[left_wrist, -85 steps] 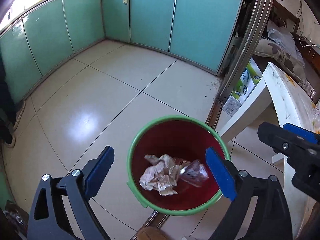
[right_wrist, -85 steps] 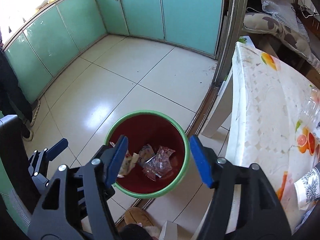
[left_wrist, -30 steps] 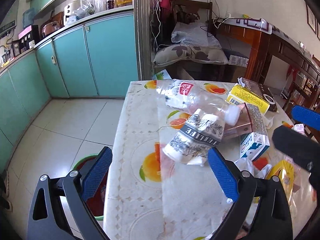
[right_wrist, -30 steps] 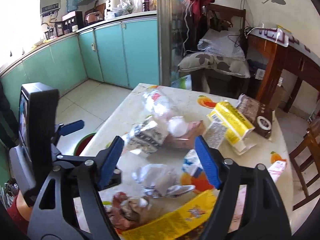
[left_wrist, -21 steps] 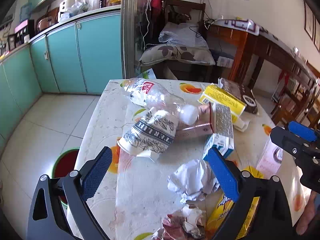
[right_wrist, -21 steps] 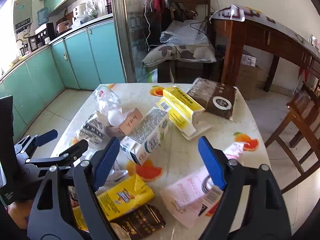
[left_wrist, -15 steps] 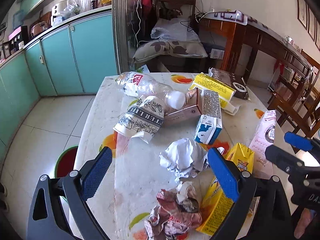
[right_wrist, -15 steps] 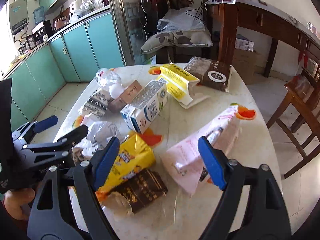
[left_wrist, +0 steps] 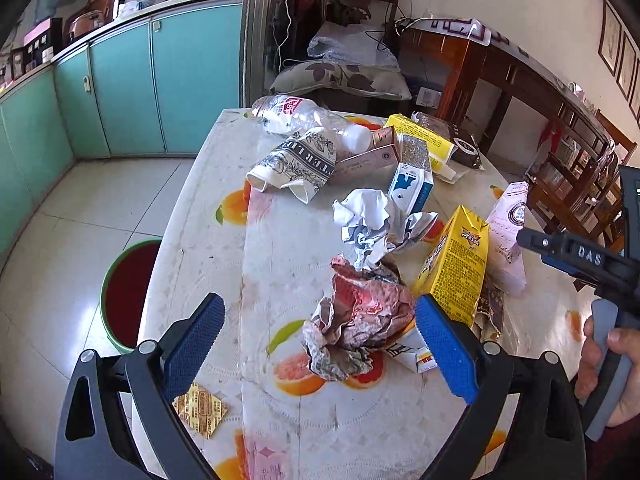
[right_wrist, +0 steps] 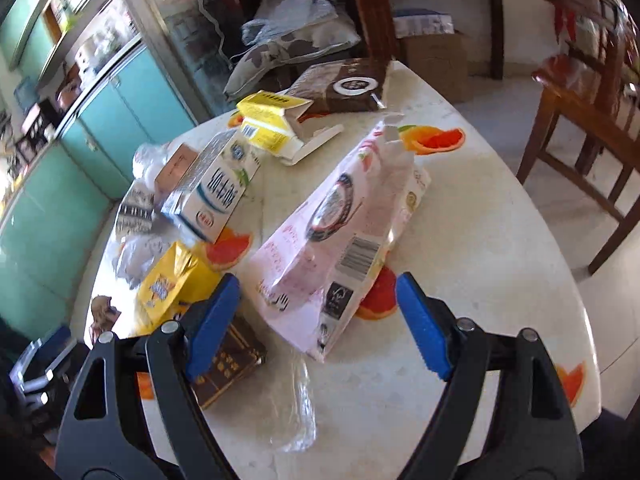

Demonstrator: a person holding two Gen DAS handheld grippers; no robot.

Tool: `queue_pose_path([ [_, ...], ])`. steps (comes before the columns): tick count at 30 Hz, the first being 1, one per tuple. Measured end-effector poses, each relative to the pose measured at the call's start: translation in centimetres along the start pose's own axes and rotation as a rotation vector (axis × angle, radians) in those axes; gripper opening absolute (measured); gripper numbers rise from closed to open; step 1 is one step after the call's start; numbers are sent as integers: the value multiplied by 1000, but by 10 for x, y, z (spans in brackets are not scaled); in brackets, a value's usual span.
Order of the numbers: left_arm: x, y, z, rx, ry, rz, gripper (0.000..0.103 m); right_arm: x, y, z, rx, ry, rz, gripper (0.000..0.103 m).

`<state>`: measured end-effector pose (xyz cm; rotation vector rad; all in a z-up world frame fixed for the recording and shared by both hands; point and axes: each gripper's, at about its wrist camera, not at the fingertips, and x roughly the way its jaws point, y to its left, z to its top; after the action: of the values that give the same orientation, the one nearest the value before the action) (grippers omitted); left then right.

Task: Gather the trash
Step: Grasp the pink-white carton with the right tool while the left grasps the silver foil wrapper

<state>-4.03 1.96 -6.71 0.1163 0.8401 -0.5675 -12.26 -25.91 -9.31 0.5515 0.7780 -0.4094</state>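
- "DAS" in white letters stands on the black body of the right gripper [left_wrist: 576,256], to the right of the left jaws.
- "TER LI", a fragment in white capitals, runs along the dark band of the crushed paper cup [left_wrist: 296,166] far beyond the left jaws.
- All other print on the cartons and bags is too small or blurred to read.
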Motion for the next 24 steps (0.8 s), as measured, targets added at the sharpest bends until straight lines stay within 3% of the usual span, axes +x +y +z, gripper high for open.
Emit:
queue_pose_path([
  [5, 2, -3, 2, 6, 5, -12, 92, 34, -9, 21, 133, 62, -1, 84],
  [10, 5, -13, 34, 86, -15, -32, 92, 55, -1, 26, 55, 64, -76, 82],
  [12, 11, -19, 48, 116, -10, -57, 92, 53, 2, 27, 24, 59, -73, 75],
  [14, 25, -25, 60, 132, 19, -80, 92, 48, 1, 30, 11, 56, -53, 64],
  [17, 59, -35, 74, 138, 101, -137, 92, 42, 0, 40, 0, 62, 4, 56],
  [20, 91, -37, 79, 113, 169, -143, 90, 37, 5, 44, -40, 67, 22, 55],
  [24, 118, -35, 78, 55, 241, -198, 77, 39, 6, 46, -53, 89, 25, 60],
])
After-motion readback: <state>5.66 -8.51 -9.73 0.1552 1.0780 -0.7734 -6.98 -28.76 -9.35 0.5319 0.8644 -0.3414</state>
